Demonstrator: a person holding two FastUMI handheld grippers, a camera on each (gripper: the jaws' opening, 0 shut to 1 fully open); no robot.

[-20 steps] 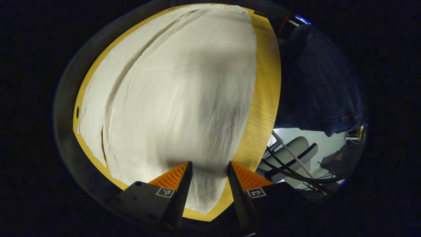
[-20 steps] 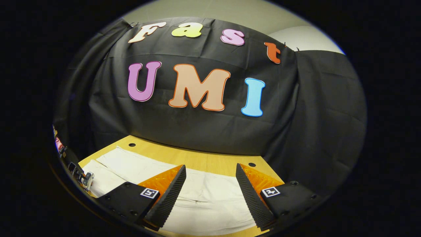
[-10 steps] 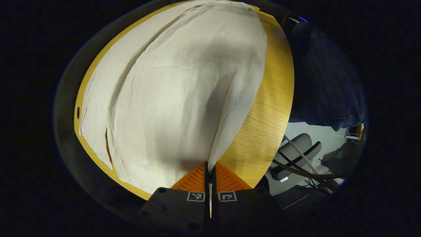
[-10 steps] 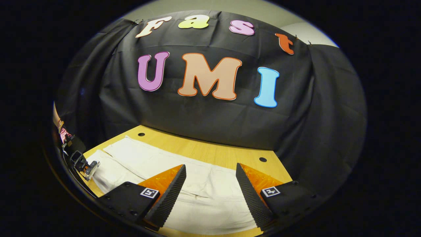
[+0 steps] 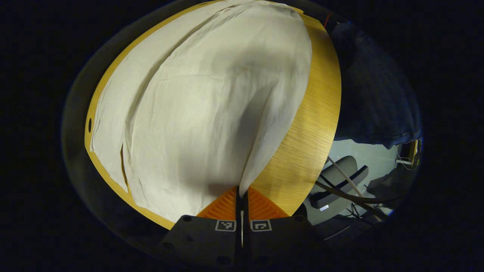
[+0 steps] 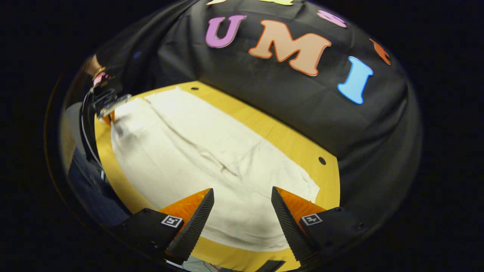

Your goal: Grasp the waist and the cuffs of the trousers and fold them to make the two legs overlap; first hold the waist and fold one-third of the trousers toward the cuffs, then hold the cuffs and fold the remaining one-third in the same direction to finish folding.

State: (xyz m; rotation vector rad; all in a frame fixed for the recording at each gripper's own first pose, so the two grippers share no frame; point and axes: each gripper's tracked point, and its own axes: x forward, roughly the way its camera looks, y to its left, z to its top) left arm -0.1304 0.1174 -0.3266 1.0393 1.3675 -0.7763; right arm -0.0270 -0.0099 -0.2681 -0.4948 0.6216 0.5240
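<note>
Wooden table (image 5: pixel 310 124) edge runs right of the left gripper (image 5: pixel 242 200), pinched tight on the pale trousers (image 5: pixel 196 113) ahead, while the right gripper (image 6: pixel 242 211) hovers spread wide above the trousers' (image 6: pixel 196 151) near edge.

a wooden counter (image 5: pixel 302 151) with a light grain has small round holes (image 6: pixel 321 160) near its far edge. black cloth (image 6: pixel 264 98) hangs right behind it as the booth's wall. past the counter's edge, a grey chair (image 5: pixel 340 177) and dark cables (image 5: pixel 351 196) sit on a pale floor (image 5: pixel 378 155).
</note>
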